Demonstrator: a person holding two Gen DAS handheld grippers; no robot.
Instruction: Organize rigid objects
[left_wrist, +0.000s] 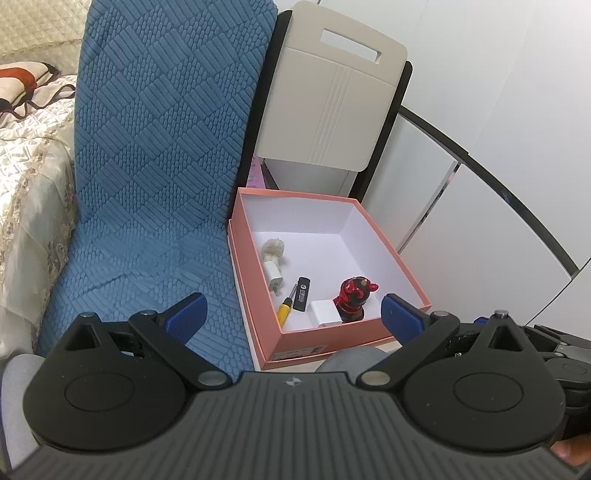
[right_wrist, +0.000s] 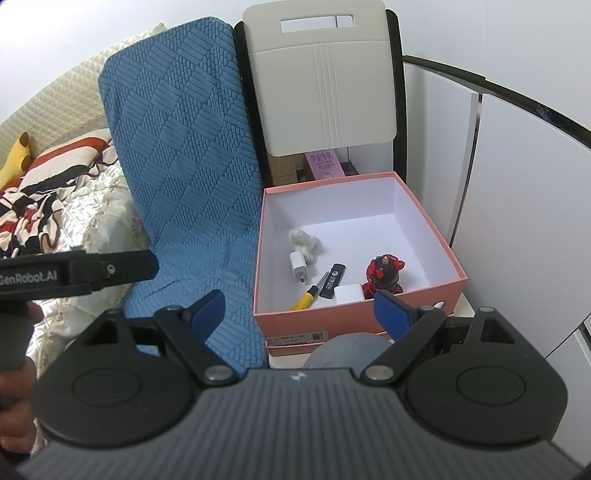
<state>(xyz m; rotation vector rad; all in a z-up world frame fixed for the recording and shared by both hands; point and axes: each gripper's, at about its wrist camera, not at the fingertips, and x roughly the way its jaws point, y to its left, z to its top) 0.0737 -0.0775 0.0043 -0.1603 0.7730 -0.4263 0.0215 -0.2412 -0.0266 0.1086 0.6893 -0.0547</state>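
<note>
An open pink box (left_wrist: 391, 254) (right_wrist: 436, 236) with a white inside holds a red and black figurine (left_wrist: 352, 297) (right_wrist: 384, 273), a yellow screwdriver (left_wrist: 286, 306) (right_wrist: 308, 295), a black stick (left_wrist: 301, 290) (right_wrist: 332, 280), two white chargers (left_wrist: 273, 275) (left_wrist: 325, 313) (right_wrist: 298, 267) (right_wrist: 347, 293) and a fuzzy white toy (left_wrist: 272, 248) (right_wrist: 304, 238). My left gripper (left_wrist: 291, 314) is open and empty, held in front of the box. My right gripper (right_wrist: 299, 314) is open and empty, also in front of the box.
A blue quilted cloth (left_wrist: 159, 147) (right_wrist: 184, 166) hangs left of the box. A beige chair back (left_wrist: 332, 99) (right_wrist: 321, 85) stands behind it. White cabinet doors (left_wrist: 480, 184) are at the right, bedding (right_wrist: 55, 192) at the left. The left gripper's body (right_wrist: 74, 273) shows in the right wrist view.
</note>
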